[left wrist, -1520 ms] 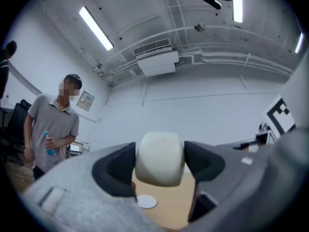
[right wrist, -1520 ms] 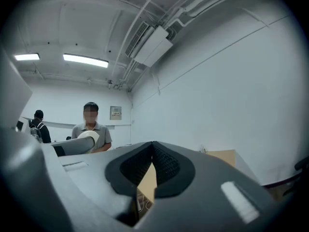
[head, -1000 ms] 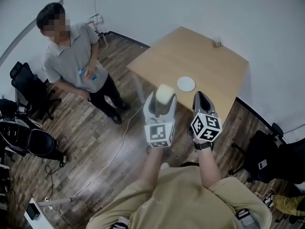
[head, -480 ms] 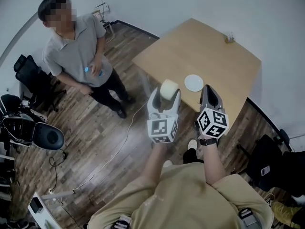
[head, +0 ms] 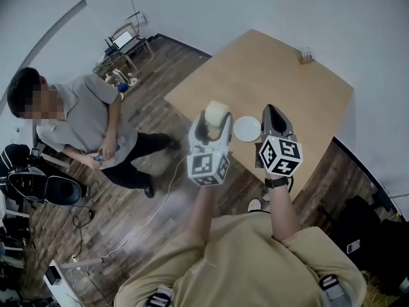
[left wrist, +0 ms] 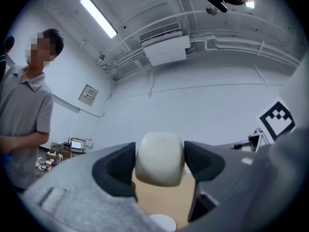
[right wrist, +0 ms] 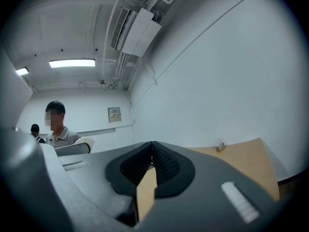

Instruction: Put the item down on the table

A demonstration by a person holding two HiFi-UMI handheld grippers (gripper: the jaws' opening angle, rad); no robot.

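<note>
Item, one, in left hand-held gripper; right hand-held gripper closed

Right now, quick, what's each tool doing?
Left tool: closed on a white cup.
Right tool: closed, holding nothing.

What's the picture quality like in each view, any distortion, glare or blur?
Head view: evenly lit and sharp, wide-angle bend curves the walls and the table. Left gripper view: fisheye with dark corners, the light strip blows out, the white rounded item close up looks soft. Right gripper view: same fisheye and dark rim, the ceiling lamp glows bright.
</note>
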